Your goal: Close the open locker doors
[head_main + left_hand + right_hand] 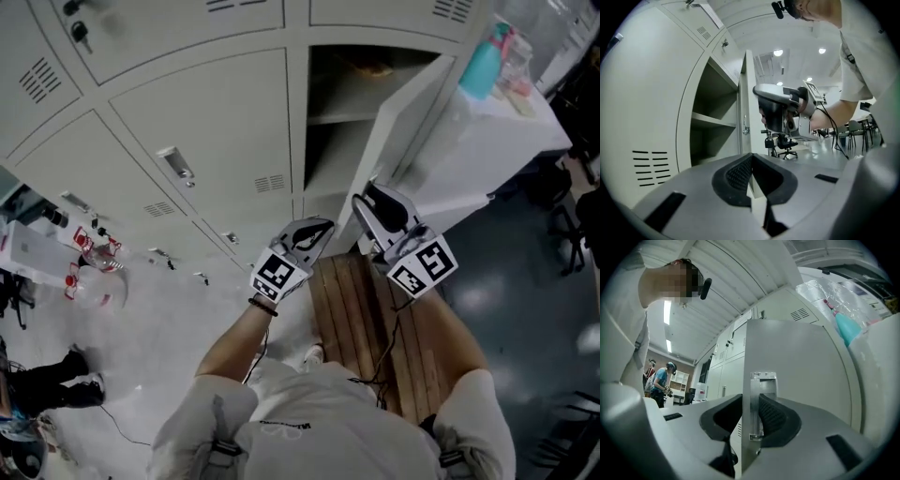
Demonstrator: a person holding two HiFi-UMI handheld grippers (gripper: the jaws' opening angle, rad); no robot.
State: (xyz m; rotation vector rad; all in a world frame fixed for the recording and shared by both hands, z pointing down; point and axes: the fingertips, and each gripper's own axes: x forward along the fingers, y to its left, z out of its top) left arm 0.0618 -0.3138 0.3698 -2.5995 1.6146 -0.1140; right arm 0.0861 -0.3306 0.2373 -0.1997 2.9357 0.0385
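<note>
One grey locker (342,103) stands open, showing a shelf, and its door (441,141) swings out to the right. My right gripper (375,202) is at that door's free edge. In the right gripper view the door (801,366) and its metal latch plate (757,399) sit between the jaws of the right gripper (752,413), and the pads lie against both sides. My left gripper (314,230) hangs shut and empty in front of the locker, just left of the door edge. In the left gripper view it (752,176) points at the open compartment (710,117), with the right gripper (776,110) beyond.
Closed lockers (216,131) fill the wall to the left. A wooden bench (361,319) lies under my arms. A teal bottle (483,61) and a plastic bag sit at the top right. Small items lie on the floor at the left (94,267). People (661,380) stand far behind.
</note>
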